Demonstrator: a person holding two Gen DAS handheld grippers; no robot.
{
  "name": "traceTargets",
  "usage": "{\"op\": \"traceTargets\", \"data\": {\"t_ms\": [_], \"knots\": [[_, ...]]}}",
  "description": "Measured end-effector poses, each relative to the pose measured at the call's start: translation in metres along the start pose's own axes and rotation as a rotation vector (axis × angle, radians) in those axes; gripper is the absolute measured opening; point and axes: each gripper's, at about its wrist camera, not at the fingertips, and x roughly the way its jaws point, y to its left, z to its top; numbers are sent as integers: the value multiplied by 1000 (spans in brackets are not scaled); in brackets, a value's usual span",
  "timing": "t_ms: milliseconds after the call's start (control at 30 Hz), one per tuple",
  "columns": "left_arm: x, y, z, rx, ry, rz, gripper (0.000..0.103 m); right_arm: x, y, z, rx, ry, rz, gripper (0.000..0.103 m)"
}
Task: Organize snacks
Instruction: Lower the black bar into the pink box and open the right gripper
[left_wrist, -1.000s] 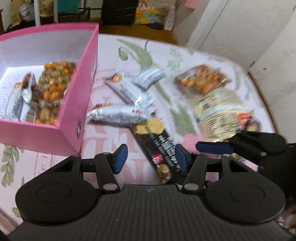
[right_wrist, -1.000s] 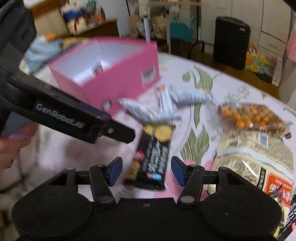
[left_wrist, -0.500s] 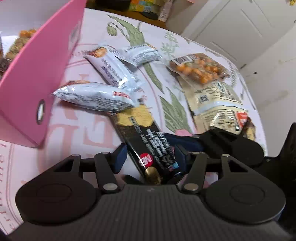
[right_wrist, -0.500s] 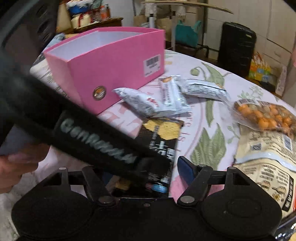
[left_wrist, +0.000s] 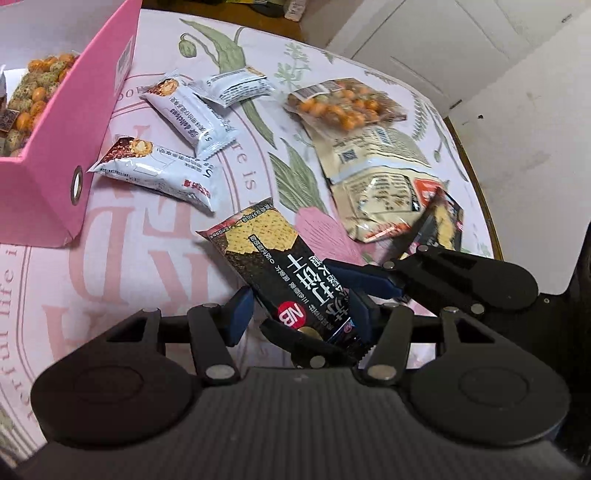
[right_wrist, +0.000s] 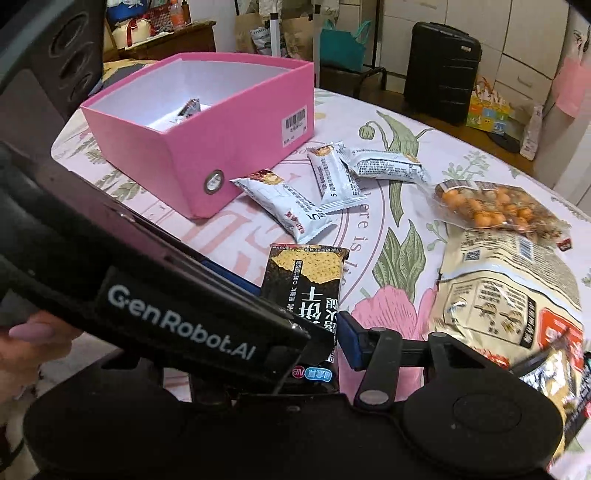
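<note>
Floral tablecloth (left_wrist: 155, 258), black "NB" cracker pkt (left_wrist: 284, 266), "GenRobot.AI" on left tongs (right_wrist: 317, 334)

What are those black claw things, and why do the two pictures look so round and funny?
Those are two pincher tools, one in each of a person's hands. Each has a small wide-eyed camera looking along its two fingers, so you get one picture per tool, and straight edges bend. The left gripper fills the bottom of the left picture, the right gripper the bottom of the right one.

On the flowered tablecloth stand a pink box, three white snack bars, a bag of orange nuts and a beige pouch.

Both tools straddle the black cracker packet. The right jaws have just been closing and seem to pinch it.
</note>
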Motion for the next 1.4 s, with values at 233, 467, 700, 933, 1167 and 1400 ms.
{"op": "traceTargets", "data": {"t_ms": [233,467,700,933,1167,1400], "knots": [[-27,-13,-12,26,-27,1,54,-20,15,3,-17,-21,-34,56],[-75,-13,-21,35,-108,1,54,-46,36,15,-68,-80,-36,56],[-130,-2,-20,49,-225,61,54,-64,70,42,-183,-180,-30,56],[-178,42,1,-18,-334,159,54,-45,98,97,-272,-272,58,56],[-188,109,23,-124,-402,204,54,4,118,150,-382,-274,141,56],[-173,167,67,-262,-362,265,55,59,128,193,-430,-236,220,56]]}}
